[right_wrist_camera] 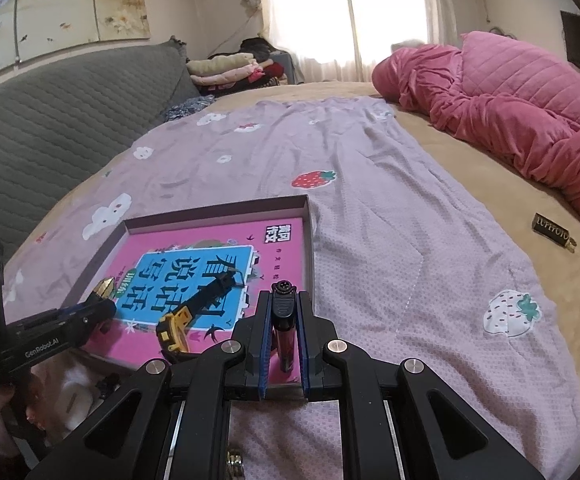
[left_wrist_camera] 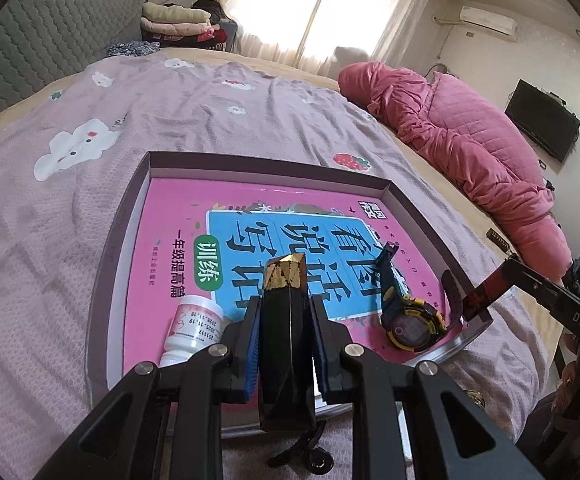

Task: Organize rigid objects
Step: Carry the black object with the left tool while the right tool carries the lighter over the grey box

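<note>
My left gripper (left_wrist_camera: 284,314) is shut on a black faceted bottle with a gold tip (left_wrist_camera: 286,276), held over the near part of a shallow box (left_wrist_camera: 130,216). A pink book (left_wrist_camera: 162,240) lines the box. On it lie a white pill bottle (left_wrist_camera: 194,328) and a yellow-and-black watch (left_wrist_camera: 409,320). My right gripper (right_wrist_camera: 284,300) is shut on a red lighter with a black head (right_wrist_camera: 284,332) above the box's near right corner. The right wrist view also shows the left gripper (right_wrist_camera: 102,308), the gold tip (right_wrist_camera: 104,288), the watch (right_wrist_camera: 186,316) and the box rim (right_wrist_camera: 307,240).
The box lies on a lilac patterned sheet (right_wrist_camera: 389,220) over a bed. A pink quilt (right_wrist_camera: 509,104) is bunched at the far right. A small dark lettered bar (right_wrist_camera: 551,232) lies on the beige cover. A grey padded headboard (left_wrist_camera: 50,40) runs along the left.
</note>
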Motion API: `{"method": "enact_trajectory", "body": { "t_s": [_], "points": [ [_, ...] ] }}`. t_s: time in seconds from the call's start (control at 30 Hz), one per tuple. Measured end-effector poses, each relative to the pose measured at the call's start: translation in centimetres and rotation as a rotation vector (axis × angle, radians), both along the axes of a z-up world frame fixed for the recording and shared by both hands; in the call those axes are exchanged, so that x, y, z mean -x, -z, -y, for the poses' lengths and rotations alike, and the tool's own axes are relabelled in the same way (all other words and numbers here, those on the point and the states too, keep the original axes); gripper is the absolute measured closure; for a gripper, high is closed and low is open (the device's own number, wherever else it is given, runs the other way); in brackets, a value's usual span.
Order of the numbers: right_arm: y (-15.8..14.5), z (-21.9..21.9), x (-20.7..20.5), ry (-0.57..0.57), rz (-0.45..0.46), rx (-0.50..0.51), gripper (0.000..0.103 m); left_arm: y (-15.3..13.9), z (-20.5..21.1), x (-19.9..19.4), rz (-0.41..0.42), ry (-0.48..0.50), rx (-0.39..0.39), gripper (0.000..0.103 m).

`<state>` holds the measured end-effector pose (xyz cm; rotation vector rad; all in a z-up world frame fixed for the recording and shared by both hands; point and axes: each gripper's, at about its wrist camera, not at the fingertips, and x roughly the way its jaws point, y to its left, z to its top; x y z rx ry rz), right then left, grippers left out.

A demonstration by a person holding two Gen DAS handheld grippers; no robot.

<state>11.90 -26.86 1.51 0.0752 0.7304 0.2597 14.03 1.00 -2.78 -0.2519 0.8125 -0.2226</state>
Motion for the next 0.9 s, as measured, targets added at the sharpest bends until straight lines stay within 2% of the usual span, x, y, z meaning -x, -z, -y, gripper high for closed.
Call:
{"method": "enact_trajectory", "body": {
  "t_s": [0.5,0.9],
  "points": [
    [0.6,-2.1,0.2,-0.043,0.001,0.066,0.091,1.4,0.7,-1.0,-0.045,0.010,-0.030,0.081],
    [0.8,-3.2,0.2,-0.074,0.008,0.082,0.090,1.6,1.3,-0.9,-0.047,0.013,-0.075,0.080]
  ]
}}
